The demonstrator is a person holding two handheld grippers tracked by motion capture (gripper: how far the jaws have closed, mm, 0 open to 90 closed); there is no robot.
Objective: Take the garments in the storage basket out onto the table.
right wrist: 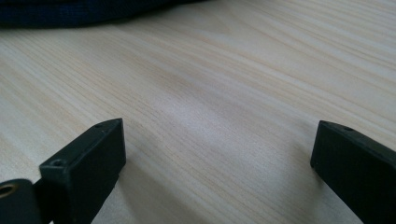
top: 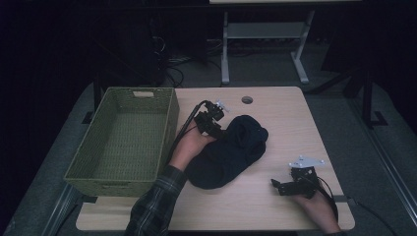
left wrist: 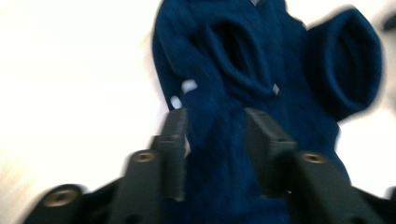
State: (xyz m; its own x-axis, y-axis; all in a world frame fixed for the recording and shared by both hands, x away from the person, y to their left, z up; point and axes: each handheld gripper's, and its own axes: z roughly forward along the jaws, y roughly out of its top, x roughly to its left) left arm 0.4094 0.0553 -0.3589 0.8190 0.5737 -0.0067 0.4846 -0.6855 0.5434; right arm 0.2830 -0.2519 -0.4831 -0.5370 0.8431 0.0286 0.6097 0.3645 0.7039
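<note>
A dark blue knitted garment (top: 231, 152) lies bunched in the middle of the light wooden table (top: 290, 123). My left gripper (top: 222, 131) is at the garment's upper left edge. In the left gripper view its jaws (left wrist: 215, 114) are closed on a fold of the blue fabric (left wrist: 280, 70), which fills the gap between them; two round openings of the garment show beyond. My right gripper (top: 276, 187) rests low near the table's front right. Its jaws (right wrist: 219, 126) stand wide apart over bare wood, and the garment's edge (right wrist: 70, 11) lies farther off.
A green woven basket (top: 172, 123), with nothing in it, stands at the table's left side, right next to my left hand. A round cable hole (top: 247, 100) sits near the table's far edge. Desk legs and cables stand on the floor behind.
</note>
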